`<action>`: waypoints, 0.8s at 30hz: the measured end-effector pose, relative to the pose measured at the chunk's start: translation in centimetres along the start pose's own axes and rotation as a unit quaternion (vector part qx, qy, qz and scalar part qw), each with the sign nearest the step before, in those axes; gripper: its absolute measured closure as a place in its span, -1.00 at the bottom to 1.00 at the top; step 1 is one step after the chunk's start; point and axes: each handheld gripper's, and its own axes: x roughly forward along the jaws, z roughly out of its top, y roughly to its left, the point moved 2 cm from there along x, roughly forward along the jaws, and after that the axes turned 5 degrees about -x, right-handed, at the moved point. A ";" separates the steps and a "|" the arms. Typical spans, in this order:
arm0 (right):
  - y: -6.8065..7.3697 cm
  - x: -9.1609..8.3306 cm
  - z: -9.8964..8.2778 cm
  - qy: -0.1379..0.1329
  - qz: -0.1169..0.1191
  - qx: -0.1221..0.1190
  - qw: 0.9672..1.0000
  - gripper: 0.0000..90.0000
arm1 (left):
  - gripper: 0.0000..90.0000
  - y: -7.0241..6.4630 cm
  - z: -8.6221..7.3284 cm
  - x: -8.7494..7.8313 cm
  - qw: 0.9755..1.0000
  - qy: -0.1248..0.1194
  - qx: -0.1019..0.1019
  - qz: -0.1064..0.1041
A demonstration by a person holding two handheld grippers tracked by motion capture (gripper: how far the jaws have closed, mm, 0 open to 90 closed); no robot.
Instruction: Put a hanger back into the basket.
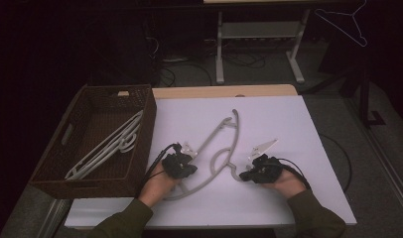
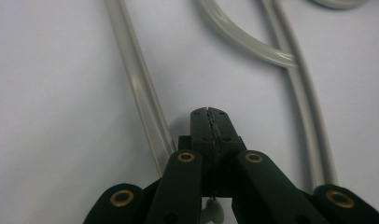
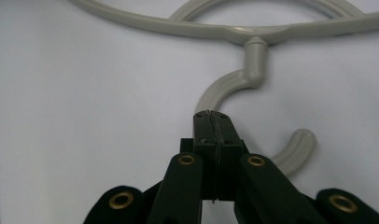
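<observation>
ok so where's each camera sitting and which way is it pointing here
High view: above the person's side, looking forward and down on the white table; shows both forearms, left gripper, right gripper, grey hanger, basket.
Left gripper view: rides the left gripper, looking along shut jaws at the hanger's bars.
Right gripper view: rides the right gripper, jaws shut, facing the hanger's hook.
All three share the hanger on the table.

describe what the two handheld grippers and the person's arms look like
Both the left gripper and right gripper are black, each with a black cable and a pale three-cornered plate on top. Up close, the matte black jaws carry brass-ringed pivots and ridged pads. The person wears dark olive sleeves.
</observation>
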 end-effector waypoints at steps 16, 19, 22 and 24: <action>-3.1 -0.6 0.7 -0.013 -0.086 0.024 0.996 1.00 | 0.99 -2.0 0.5 -1.0 0.999 -0.020 0.009 -0.038; -3.6 -0.4 0.9 -0.016 -0.095 0.027 0.995 0.99 | 0.96 -3.0 0.7 -0.9 0.999 -0.018 0.024 -0.042; -3.8 -0.2 1.0 -0.015 -0.093 0.030 0.995 0.99 | 0.80 -3.5 0.5 -0.4 0.999 -0.020 0.022 -0.043; -3.7 -0.1 1.0 -0.013 -0.092 0.027 0.995 0.99 | 0.66 -3.5 0.4 -0.2 0.999 -0.021 0.019 -0.041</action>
